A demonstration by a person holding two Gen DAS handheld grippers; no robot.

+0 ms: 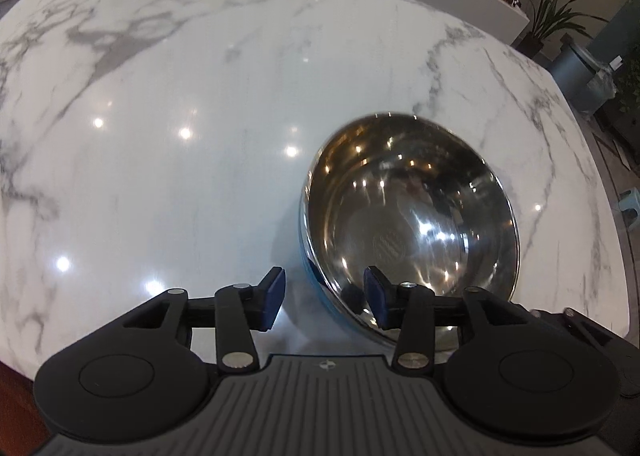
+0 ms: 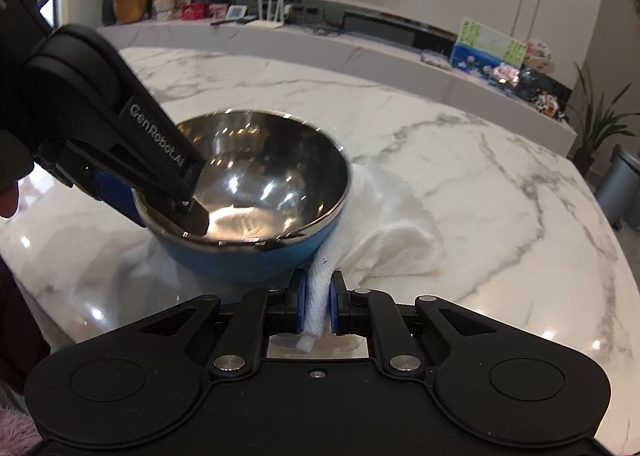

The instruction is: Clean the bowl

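A steel bowl (image 1: 412,224) with a blue outside (image 2: 260,184) stands on the white marble table. My left gripper (image 1: 325,298) straddles the bowl's near rim. One blue pad is inside the bowl and the other outside, with a wide gap, so neither presses on the rim. From the right wrist view, the left gripper (image 2: 160,208) reaches in from the left, one fingertip (image 2: 196,216) low inside the bowl. My right gripper (image 2: 317,306) is shut on a fold of white cloth (image 2: 396,228), which lies bunched on the table to the bowl's right.
The marble table (image 1: 160,96) stretches wide to the left and beyond the bowl. Behind it runs a low white shelf (image 2: 360,44) with boxes and ornaments. A plant (image 2: 600,128) and a grey bin (image 2: 620,184) stand off the table's right side. A fuzzy sleeve (image 2: 16,432) shows bottom left.
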